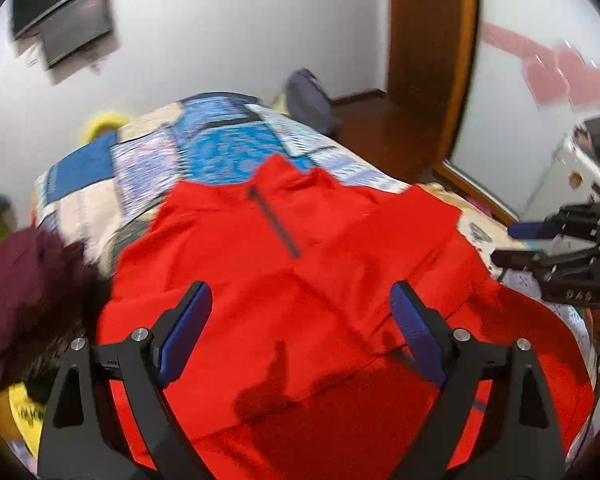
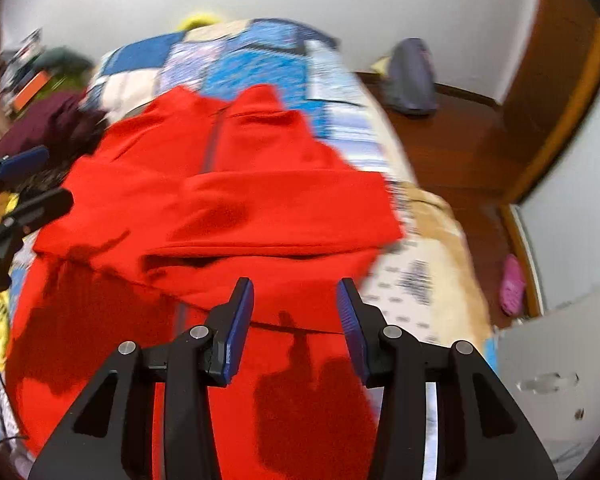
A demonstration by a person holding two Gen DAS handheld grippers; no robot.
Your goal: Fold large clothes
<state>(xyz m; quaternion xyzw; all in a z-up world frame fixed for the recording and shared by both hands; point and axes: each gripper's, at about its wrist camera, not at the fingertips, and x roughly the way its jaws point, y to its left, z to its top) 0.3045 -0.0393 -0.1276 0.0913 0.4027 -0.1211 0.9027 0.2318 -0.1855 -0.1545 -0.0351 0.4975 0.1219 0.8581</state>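
A red pullover (image 1: 300, 240) with a dark quarter zip (image 1: 276, 224) lies face up on a bed with a blue patchwork quilt (image 1: 220, 148), collar at the far end. In the right wrist view one sleeve (image 2: 284, 208) lies folded across the chest of the pullover (image 2: 228, 152). My left gripper (image 1: 300, 292) hovers open over the lower body of the garment, nothing between its blue pads. My right gripper (image 2: 295, 286) is open over the hem side, jaws empty. Each gripper shows at the other view's edge: the right gripper (image 1: 508, 244) and the left gripper (image 2: 54, 178).
A maroon garment (image 1: 24, 300) is heaped at the bed's left side, with yellow cloth (image 1: 24, 412) under it. On the wooden floor lie a grey bag (image 2: 412, 76) and a pink slipper (image 2: 512, 284). A brown door frame (image 1: 432, 60) and a white cabinet (image 2: 560, 360) stand at the right.
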